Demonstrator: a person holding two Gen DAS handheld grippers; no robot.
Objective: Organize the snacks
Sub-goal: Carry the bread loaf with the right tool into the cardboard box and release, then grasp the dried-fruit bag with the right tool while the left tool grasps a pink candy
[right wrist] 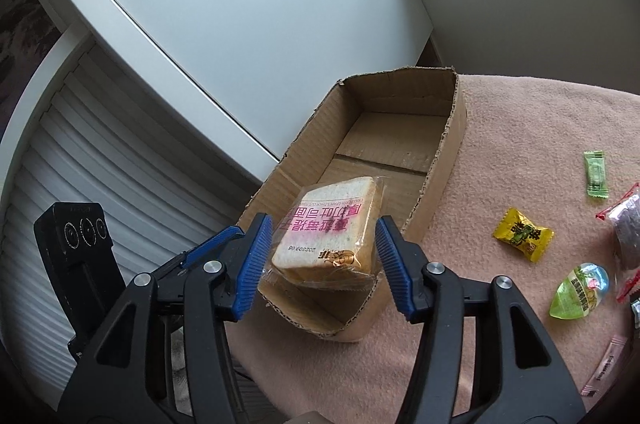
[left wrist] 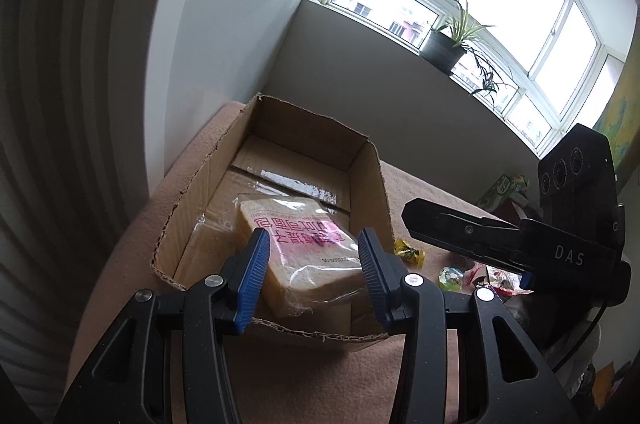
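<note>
In the near end of the box (right wrist: pixel 448 128), on the pink cloth (right wrist: pixel 500 128): the bread (right wrist: pixel 332 228), wrapped in clear plastic, leaning with its printed face up and toward both cameras. Dead ahead of both tongs, framed between each pair of blue pads. Roughly square slab, so no real long axis; thin dimension runs front to back.

Left gripper (left wrist: pixel 312 272): spread wide, nothing in it, pads flanking the bread in view, hovering near the box's near wall and tilted down into it. Hard to say whether the pads touch the wrapper; looks like a gap on both sides.

Right gripper (right wrist: pixel 320 260): also wide open and empty, poised above the near corner, angled down. Left pad looks just beside the wrapper edge, contact can't be told.

Bread looks already dropped in, so probably done with that one. Loose stuff still on the cloth to the right: yellow candy (right wrist: pixel 522 234), green jelly (right wrist: pixel 580 290), green sachet (right wrist: pixel 595 174). Right hand looks nearer to those, so likely the one to go next.
</note>
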